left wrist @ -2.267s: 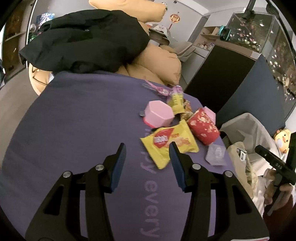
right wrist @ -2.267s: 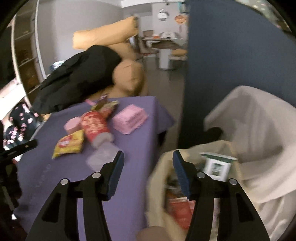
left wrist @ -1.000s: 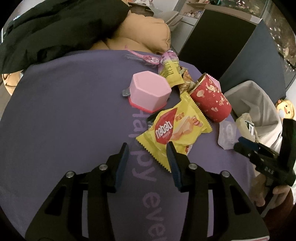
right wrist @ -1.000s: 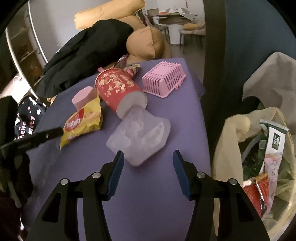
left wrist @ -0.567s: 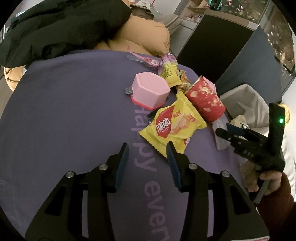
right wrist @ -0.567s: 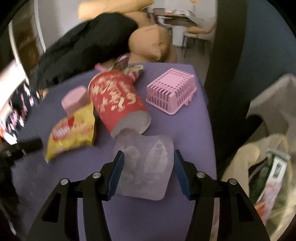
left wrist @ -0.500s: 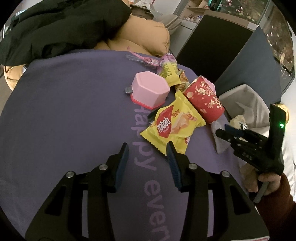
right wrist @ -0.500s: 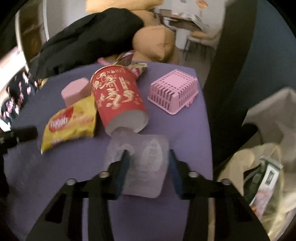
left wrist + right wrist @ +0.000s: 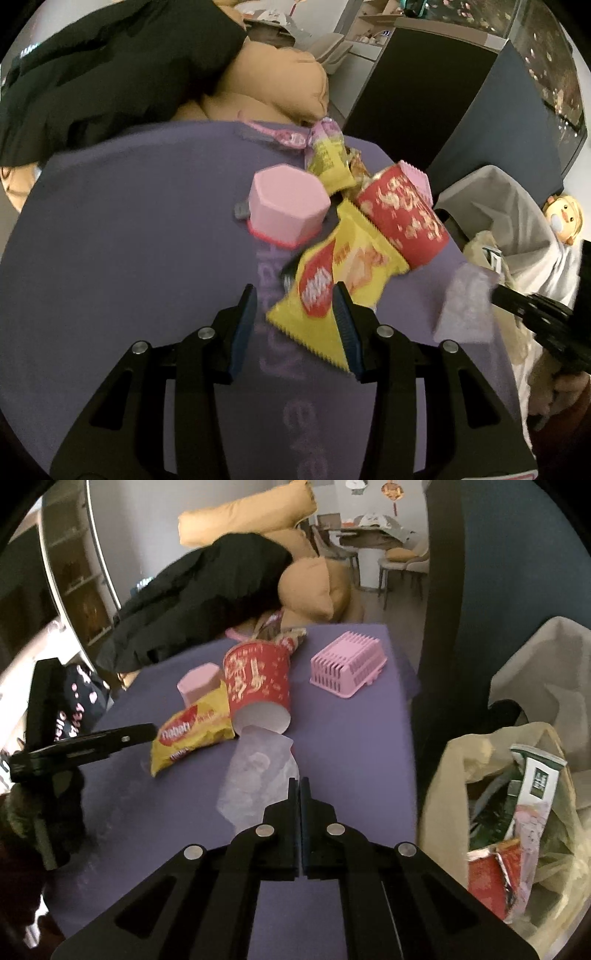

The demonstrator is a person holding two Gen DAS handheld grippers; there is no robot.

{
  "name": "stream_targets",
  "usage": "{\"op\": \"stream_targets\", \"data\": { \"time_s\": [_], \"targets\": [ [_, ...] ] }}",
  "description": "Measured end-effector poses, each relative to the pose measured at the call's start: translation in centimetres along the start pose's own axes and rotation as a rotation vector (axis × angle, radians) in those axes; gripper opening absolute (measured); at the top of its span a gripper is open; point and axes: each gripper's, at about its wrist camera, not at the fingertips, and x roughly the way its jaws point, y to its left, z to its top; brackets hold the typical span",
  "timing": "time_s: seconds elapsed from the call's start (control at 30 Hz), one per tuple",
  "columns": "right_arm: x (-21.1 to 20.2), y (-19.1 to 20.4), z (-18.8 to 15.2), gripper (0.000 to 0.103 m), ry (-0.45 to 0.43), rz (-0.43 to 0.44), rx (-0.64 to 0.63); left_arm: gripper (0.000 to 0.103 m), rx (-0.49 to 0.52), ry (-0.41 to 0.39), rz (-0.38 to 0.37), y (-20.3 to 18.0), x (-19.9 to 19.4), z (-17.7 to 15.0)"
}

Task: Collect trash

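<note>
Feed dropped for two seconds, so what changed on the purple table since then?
The right gripper swung from the trash bag to the table, closed on the clear plastic wrapper and is lifting it. The left gripper advanced, open, around the yellow snack bag. Red cup and pink basket stayed put.

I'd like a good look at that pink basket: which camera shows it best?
The right wrist view: the pink basket lies upside down in plain sight. In the left wrist view only a pink edge peeks out behind the red cup.

The yellow snack packet [image 9: 192,734] lies left of the red paper cup [image 9: 258,686]; the clear plastic wrapper [image 9: 255,775] lies before it; the pink slatted basket [image 9: 349,669] lies right.
</note>
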Motion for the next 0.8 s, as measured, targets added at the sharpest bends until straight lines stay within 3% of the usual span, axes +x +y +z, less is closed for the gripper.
{"op": "stream_targets", "data": {
  "time_s": [0.1,0.3,0.33,0.4,0.5,0.8],
  "targets": [
    [-0.6,-0.5,-0.3,0.003,-0.008,0.000,0.014,0.040,0.040,0.003,0.033,-0.8,1.3,0.9],
    [-2.0,-1.0,-1.2,0.003,-0.020,-0.017,0.012,0.040,0.050,0.051,0.024,-1.9,3.4,1.8],
    [-2.2,-1.0,-1.3,0.003,-0.023,-0.013,0.015,0.038,0.046,0.059,0.012,-2.0,3.6,1.8],
    [-2.7,-1.1,-1.2,0.003,-0.035,0.000,0.022,0.019,0.053,0.069,0.006,-2.5,3.7,1.5],
    [-3.2,-1.4,-1.0,0.003,-0.048,0.031,0.043,0.006,0.045,0.041,0.010,-2.9,2.8,1.0],
    [-5.0,-1.4,-0.6,0.003,-0.096,0.062,0.056,0.002,0.017,-0.051,-0.059,-4.3,-1.7,0.5]
  ]
}}
